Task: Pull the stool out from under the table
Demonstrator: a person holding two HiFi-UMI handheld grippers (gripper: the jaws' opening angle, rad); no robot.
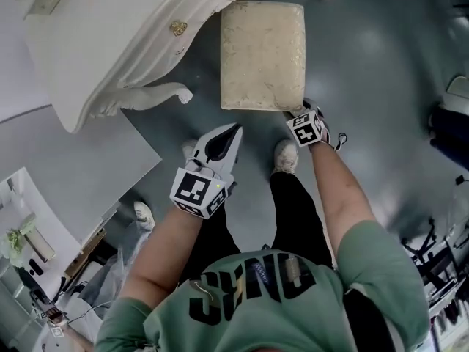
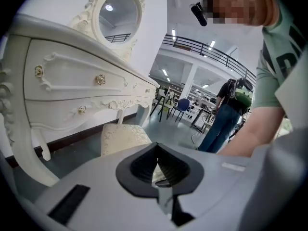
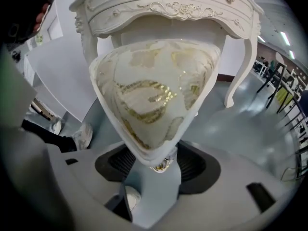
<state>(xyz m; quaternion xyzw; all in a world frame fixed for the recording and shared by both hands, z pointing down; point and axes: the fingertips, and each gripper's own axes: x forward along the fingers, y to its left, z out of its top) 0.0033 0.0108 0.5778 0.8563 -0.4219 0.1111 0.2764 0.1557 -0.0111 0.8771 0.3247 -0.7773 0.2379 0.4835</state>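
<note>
The right gripper (image 1: 303,113) pinched the near corner of the upholstered stool (image 1: 262,53), which stood nearly clear of the dressing table (image 1: 110,42). The left gripper (image 1: 233,133) hung empty, jaws pressed together. Little pulling seemed left.

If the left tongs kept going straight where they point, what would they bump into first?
Probably the near edge of the cream cushioned stool, just beyond the left tongs, though depth is unclear.

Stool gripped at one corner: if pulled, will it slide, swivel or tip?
The stool probably slides readily on the smooth floor. Gripped at one corner by the right gripper, it may swivel. Broad-seated, it seems unlikely to tip.
</note>
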